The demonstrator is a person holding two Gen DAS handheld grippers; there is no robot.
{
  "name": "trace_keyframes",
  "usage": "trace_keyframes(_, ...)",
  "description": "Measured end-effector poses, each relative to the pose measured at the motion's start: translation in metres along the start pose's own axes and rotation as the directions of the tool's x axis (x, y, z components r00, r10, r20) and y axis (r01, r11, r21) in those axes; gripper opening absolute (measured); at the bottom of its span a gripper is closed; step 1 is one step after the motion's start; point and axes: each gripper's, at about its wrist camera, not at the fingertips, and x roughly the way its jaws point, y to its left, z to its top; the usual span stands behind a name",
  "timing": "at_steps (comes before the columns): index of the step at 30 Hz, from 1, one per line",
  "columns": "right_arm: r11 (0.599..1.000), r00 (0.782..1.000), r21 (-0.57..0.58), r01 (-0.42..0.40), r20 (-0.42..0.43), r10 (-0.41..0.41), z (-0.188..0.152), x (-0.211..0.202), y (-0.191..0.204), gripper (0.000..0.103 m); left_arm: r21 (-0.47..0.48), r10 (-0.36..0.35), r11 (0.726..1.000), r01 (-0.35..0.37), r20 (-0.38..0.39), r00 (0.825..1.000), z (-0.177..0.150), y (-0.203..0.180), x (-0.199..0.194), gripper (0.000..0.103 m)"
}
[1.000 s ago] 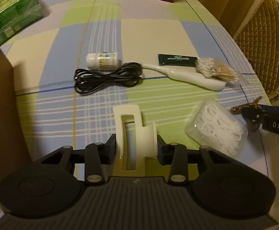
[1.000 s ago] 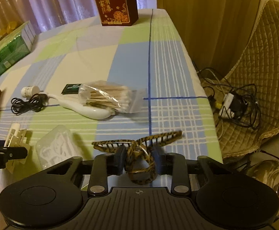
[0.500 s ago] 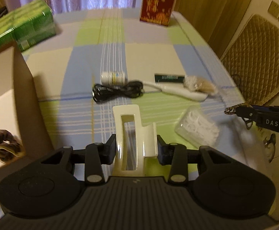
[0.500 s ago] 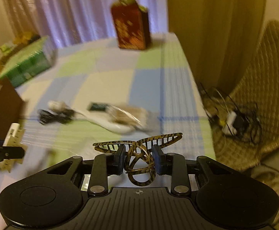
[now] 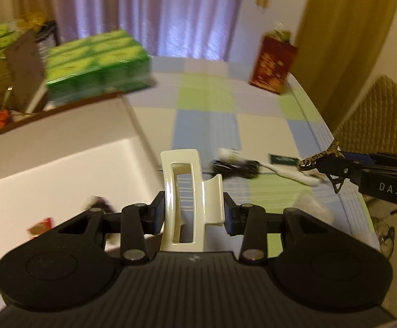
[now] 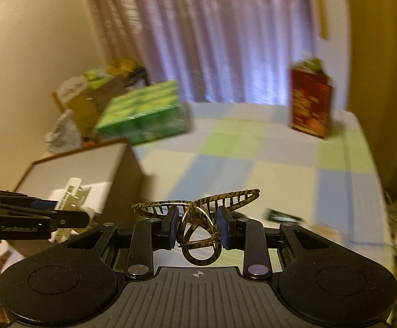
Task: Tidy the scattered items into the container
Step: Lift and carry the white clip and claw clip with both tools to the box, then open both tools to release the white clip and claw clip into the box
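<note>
The left tongs (image 5: 193, 213) clamp a glossy cream plastic hair claw (image 5: 187, 191) at the rim of the white-lined cardboard box (image 5: 62, 147); the right tongs (image 6: 197, 228) pinch a tortoiseshell claw clip (image 6: 198, 213) over the checked bench (image 6: 253, 169). Best carry each well inside the walls before releasing – low, so neither springy, toothed clip bounces out

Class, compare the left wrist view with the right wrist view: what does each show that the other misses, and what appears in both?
Only the left wrist view shows the box's inside floor with small items on it, and the black cable on the tablecloth. Only the right wrist view shows the full leopard-print claw clip clamped in the right gripper. Both show the cardboard box, cream claw clip held by the left gripper, green carton and red box.
</note>
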Motion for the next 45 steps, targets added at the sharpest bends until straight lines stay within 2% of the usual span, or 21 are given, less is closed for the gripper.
trace_keyframes(8,0.982,0.988,-0.108,-0.156,0.0,0.157,0.022,0.042,0.09,0.033,-0.093,0.106,0.99,-0.102,0.044,0.993,0.0,0.086,-0.036,0.036)
trace_keyframes(14,0.962,0.971,-0.135,-0.235,-0.073,0.227,0.028,0.098,0.143,0.033,-0.135,0.175,0.976,-0.171,0.019,0.984,0.001,0.151,-0.043,0.036)
trace_keyframes(20,0.97,0.966,-0.132,-0.203,-0.189,0.176,0.028,0.171,0.174,0.033,-0.163,0.158,0.973,-0.165,-0.052,0.986,0.005,0.198,-0.016,0.036)
trace_keyframes(24,0.977,0.953,-0.114,-0.179,-0.267,0.143,0.03,0.211,0.179,0.033,-0.187,0.115,0.973,-0.132,-0.103,0.988,0.009,0.216,0.012,0.036)
trace_keyframes(28,0.981,0.95,-0.143,-0.133,-0.302,0.085,0.032,0.241,0.184,0.033,-0.191,0.097,0.974,-0.123,-0.142,0.985,0.015,0.228,0.04,0.036)
trace_keyframes(33,0.977,0.937,-0.176,-0.119,-0.347,0.051,0.03,0.268,0.188,0.033,-0.171,0.095,0.977,-0.129,-0.19,0.977,0.021,0.237,0.074,0.036)
trace_keyframes(36,0.971,0.922,-0.205,-0.124,-0.387,0.036,0.027,0.282,0.19,0.033,-0.159,0.1,0.978,-0.136,-0.215,0.972,0.023,0.242,0.089,0.036)
trace_keyframes(45,0.971,0.902,-0.217,-0.098,-0.432,-0.006,0.029,0.311,0.183,0.033,-0.143,0.108,0.979,-0.149,-0.261,0.959,0.028,0.252,0.12,0.036)
